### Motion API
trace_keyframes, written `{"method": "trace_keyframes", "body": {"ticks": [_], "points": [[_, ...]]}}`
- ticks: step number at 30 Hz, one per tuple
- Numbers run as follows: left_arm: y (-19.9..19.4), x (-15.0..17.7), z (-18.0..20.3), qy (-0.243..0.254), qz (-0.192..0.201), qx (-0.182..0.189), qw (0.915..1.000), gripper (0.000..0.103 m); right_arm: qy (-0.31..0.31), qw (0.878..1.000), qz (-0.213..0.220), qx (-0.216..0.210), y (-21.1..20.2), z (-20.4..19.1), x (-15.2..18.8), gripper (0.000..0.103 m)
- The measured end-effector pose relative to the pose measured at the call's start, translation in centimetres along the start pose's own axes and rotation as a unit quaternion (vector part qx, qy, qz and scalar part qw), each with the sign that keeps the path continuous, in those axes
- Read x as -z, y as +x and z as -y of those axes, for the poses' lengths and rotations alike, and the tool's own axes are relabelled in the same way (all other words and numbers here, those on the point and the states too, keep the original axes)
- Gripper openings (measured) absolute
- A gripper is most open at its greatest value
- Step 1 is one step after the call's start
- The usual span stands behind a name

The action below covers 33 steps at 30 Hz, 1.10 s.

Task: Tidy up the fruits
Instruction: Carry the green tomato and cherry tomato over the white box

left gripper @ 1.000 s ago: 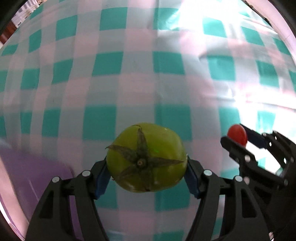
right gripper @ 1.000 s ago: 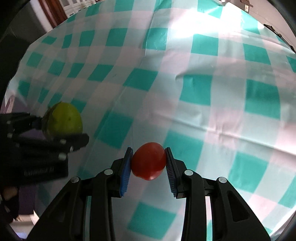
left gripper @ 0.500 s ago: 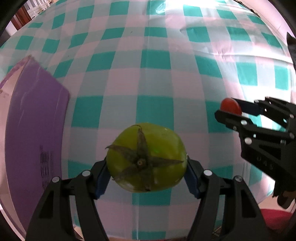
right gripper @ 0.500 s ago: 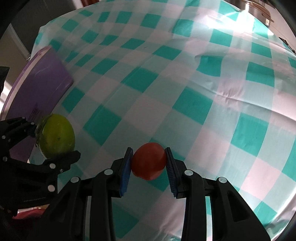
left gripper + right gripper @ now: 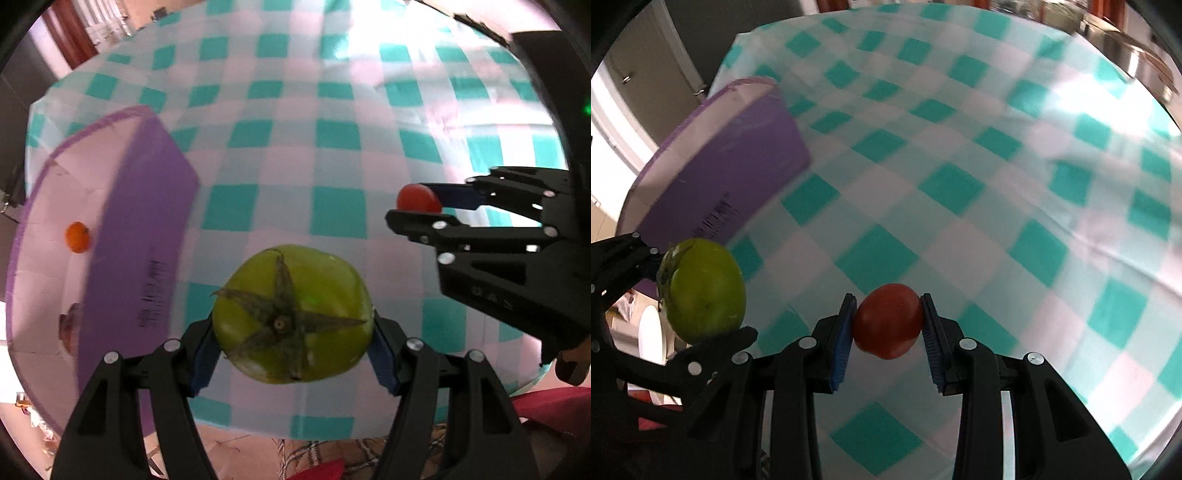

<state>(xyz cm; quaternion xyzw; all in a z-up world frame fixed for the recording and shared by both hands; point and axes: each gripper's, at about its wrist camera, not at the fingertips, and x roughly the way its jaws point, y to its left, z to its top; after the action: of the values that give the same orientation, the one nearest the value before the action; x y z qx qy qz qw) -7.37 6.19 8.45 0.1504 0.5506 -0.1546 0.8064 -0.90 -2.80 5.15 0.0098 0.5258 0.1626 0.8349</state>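
Checked cloth [image 5: 332,122], teal and pale squares, spread over a table beneath both tools; creased in places, glare patch toward far side. Dark wooden furniture and doorway beyond far edge in left wrist view; shiny metal pot [image 5: 1137,55] at far right corner in right wrist view. Tiled floor and red fabric past near edge.

Purple box [image 5: 147,221], open-topped with pale inside, ahead and to left of left gripper [image 5: 293,343]; printed dark lettering along its near wall. Inside: small orange fruit [image 5: 77,236] and a second, darker item, too blurred to name.

Left gripper clamped on green tomato [image 5: 291,317], blue pads pressing both flanks, jaws about half spread. Tomato lifted clear of cloth. Calyx face, five dry sepals, turned straight toward wrist camera; stem axis thus along the fingers, broad flattened diameter spanning pad to pad.

Right gripper [image 5: 888,325] nearly closed, pinching red tomato [image 5: 888,321] between blue pads, also clear of cloth. Slightly egg-shaped, long axis tilted, running roughly upward and to the right between the fingers; stem end not visible.

Grippers side by side: right one to right of and ahead of left; green tomato low to left of right one.
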Motion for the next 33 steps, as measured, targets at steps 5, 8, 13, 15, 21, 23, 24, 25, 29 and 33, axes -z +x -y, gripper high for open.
{"method": "trace_keyframes", "body": {"ticks": [5,8,13,15,21,23,24,25,29,33], "points": [[-2.3,-0.2,-2.8,-0.008,0.035,-0.01,0.9993,0.068,-0.014,1.0,0.002,0.001,0.5,-1.6,-2.2,0.035],[-3.6,-0.5,-5.1,-0.016,0.061,-0.021,0.9978,0.068,-0.02,1.0,0.013,-0.008,0.4,-3.0,-3.9,0.035],[-5.6,-1.3,-10.7,-0.059,0.091,-0.03,0.9937,0.068,-0.028,0.999,0.037,-0.026,0.0,-5.7,-7.6,0.035],[-6.1,-1.5,-13.0,-0.082,0.101,-0.032,0.991,0.068,-0.029,0.998,0.047,-0.033,-0.1,-6.6,-8.9,0.035],[-6.1,-1.5,-20.3,-0.148,0.104,-0.036,0.9829,0.068,-0.033,0.996,0.069,-0.049,-0.5,-9.3,-12.7,0.035],[-5.9,-1.3,-22.1,-0.164,0.104,-0.037,0.9802,0.068,-0.034,0.995,0.073,-0.054,-0.6,-10.3,-13.8,0.035],[-5.8,-1.2,-23.3,-0.176,0.105,-0.038,0.9781,0.068,-0.037,0.995,0.076,-0.056,-0.7,-10.8,-14.3,0.035],[-5.8,-1.0,-24.1,-0.183,0.105,-0.039,0.9767,0.068,-0.041,0.994,0.079,-0.06,-0.8,-11.4,-14.9,0.035],[-5.0,-0.6,-26.9,-0.208,0.094,-0.045,0.9725,0.068,-0.059,0.993,0.077,-0.07,-0.3,-13.8,-16.5,0.035],[-2.9,0.0,-28.8,-0.216,0.053,-0.044,0.9739,0.068,-0.084,0.993,0.051,-0.066,1.8,-16.7,-17.7,0.035]]}}
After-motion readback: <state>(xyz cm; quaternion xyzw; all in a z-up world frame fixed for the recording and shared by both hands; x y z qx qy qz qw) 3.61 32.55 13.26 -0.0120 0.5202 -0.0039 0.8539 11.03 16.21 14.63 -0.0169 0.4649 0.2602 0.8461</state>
